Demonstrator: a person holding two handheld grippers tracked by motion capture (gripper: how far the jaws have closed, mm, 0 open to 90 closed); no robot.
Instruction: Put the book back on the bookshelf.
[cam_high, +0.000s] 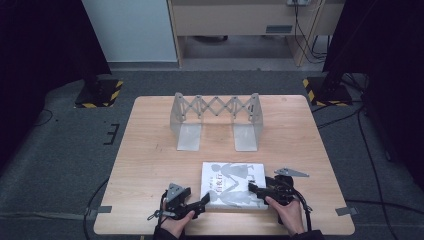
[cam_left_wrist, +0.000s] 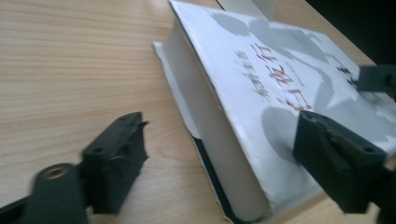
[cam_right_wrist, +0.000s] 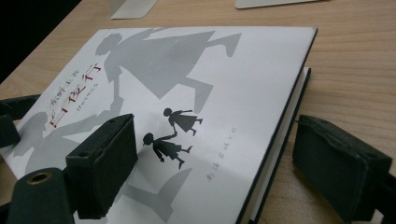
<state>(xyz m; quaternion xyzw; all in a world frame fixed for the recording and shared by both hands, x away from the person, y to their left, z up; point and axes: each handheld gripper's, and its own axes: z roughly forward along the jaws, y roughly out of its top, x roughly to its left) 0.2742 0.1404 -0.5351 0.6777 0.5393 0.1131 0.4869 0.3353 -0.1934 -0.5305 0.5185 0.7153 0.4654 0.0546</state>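
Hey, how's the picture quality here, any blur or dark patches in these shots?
High view: the table is evenly lit, while the room's left and right edges fall to black. Left gripper view: soft and smeared, the book title blurred, the near jaws out of focus. Right gripper view: sharper, the cover's small figures crisp on the book, with the top left corner dark.

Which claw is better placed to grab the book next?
Probably the right claw: open, its jaws straddle the book at one long edge. The left claw, also open, straddles a corner at an angle.
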